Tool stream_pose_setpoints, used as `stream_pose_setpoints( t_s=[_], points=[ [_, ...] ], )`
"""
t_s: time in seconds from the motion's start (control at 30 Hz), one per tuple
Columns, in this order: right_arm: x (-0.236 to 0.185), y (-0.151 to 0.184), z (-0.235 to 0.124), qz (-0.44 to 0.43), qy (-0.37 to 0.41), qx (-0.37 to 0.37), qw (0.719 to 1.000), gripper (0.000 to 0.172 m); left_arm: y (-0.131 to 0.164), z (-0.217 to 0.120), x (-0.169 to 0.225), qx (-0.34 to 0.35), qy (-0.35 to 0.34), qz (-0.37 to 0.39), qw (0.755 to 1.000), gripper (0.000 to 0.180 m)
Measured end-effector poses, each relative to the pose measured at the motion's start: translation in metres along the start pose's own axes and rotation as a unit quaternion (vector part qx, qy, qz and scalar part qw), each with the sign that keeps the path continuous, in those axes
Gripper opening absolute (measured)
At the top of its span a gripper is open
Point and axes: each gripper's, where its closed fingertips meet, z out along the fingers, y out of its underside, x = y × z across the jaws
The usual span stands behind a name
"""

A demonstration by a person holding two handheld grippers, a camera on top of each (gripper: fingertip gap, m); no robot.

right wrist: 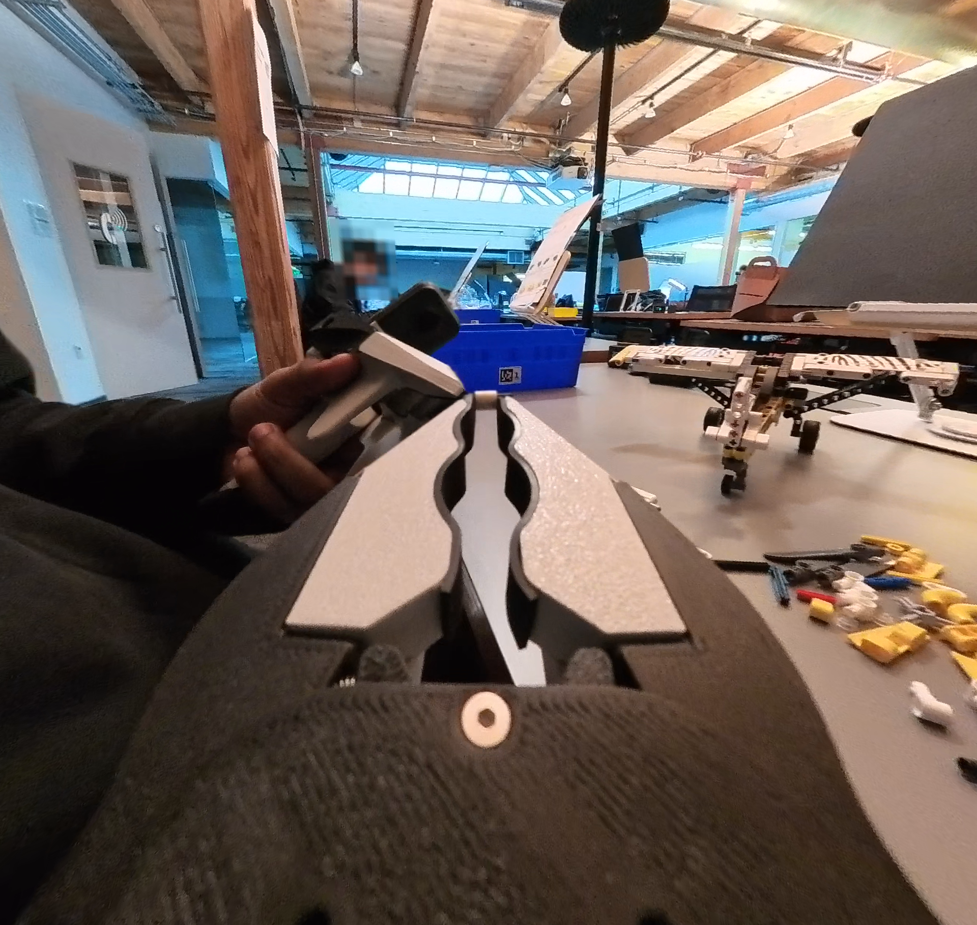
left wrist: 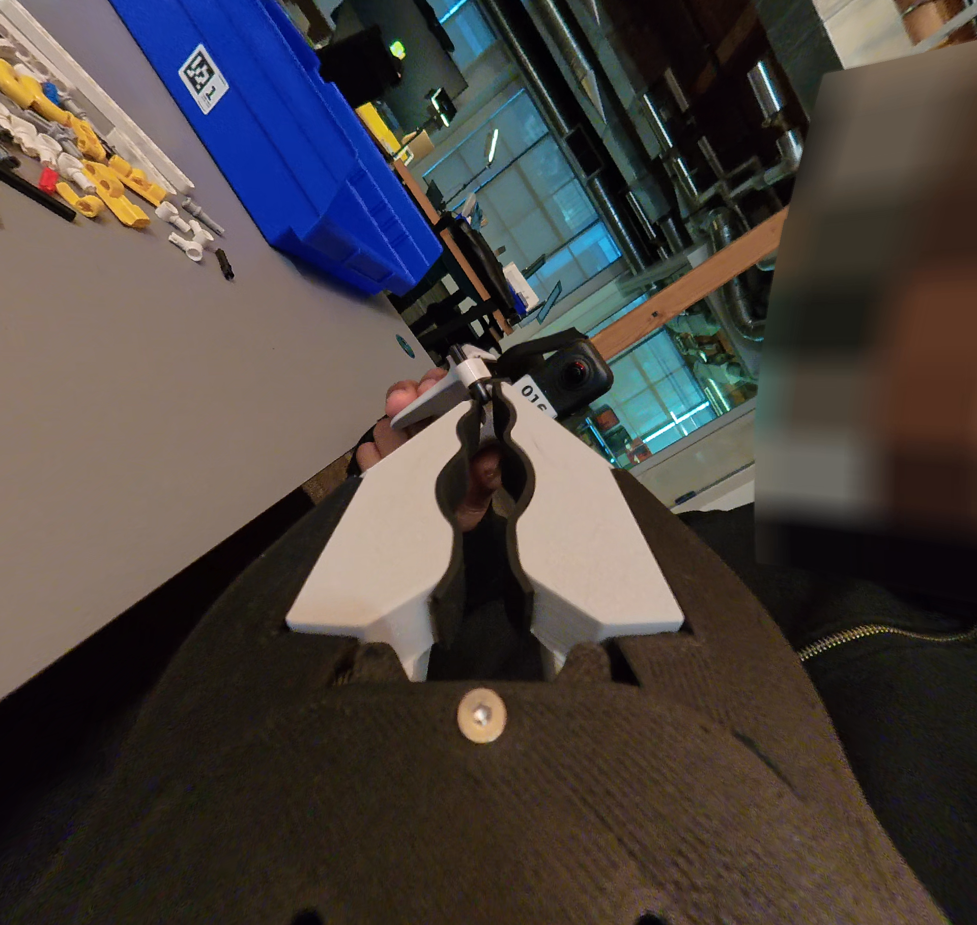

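Left wrist view shows the left tool [left wrist: 484, 402] with its tips closed on a thin black pin [left wrist: 480, 389]. That pin runs into a small white block [left wrist: 468, 370], which the right tool [left wrist: 460, 381] grips, a hand [left wrist: 407, 402] behind it. Both tools hang in the air off the edge of the grey table [left wrist: 158, 397]. Farther off on the table lie a blue bin [left wrist: 275, 132] and a scatter of yellow, white and grey parts [left wrist: 100, 180].

Right wrist view shows the right tool [right wrist: 485, 402] nearly closed, its tips pinching the white block [right wrist: 485, 400]. The left tool [right wrist: 402, 370] comes in from the left, held by a hand [right wrist: 280, 423]. A white brick model on wheels [right wrist: 750, 407] stands on the table [right wrist: 608, 455] to the right, with loose parts [right wrist: 899, 603] nearer the camera.
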Motion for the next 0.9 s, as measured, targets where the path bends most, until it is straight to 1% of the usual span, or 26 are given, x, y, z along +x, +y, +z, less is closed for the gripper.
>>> stream_pose_setpoints(
  t_s=[0.17, 0.3, 0.5, 0.73, 0.83, 0.9],
  points=[
    [-0.002, 0.002, 0.007, -0.003, -0.009, -0.005, 1.0, 0.006, -0.002, -0.007, -0.001, 0.018, 0.005, -0.018, 1.0, 0.001],
    [-0.002, 0.002, 0.011, 0.006, -0.013, -0.002, 1.0, 0.006, -0.002, -0.009, -0.004, 0.022, -0.011, -0.001, 1.0, 0.001],
    [-0.002, 0.001, 0.012, 0.019, -0.019, 0.004, 1.0, 0.006, -0.004, -0.009, -0.002, 0.031, -0.001, -0.005, 1.0, 0.001],
    [-0.003, 0.001, 0.011, 0.02, -0.022, 0.003, 1.0, 0.006, -0.002, -0.009, -0.001, 0.031, 0.0, -0.005, 1.0, 0.002],
    [-0.003, 0.006, 0.011, 0.013, -0.018, -0.01, 1.0, 0.006, 0.002, -0.006, -0.001, 0.021, 0.006, -0.009, 1.0, 0.007],
    [-0.002, 0.008, 0.009, 0.01, -0.011, -0.012, 1.0, 0.006, 0.005, -0.002, -0.001, 0.016, 0.008, -0.01, 1.0, 0.007]
  ],
)
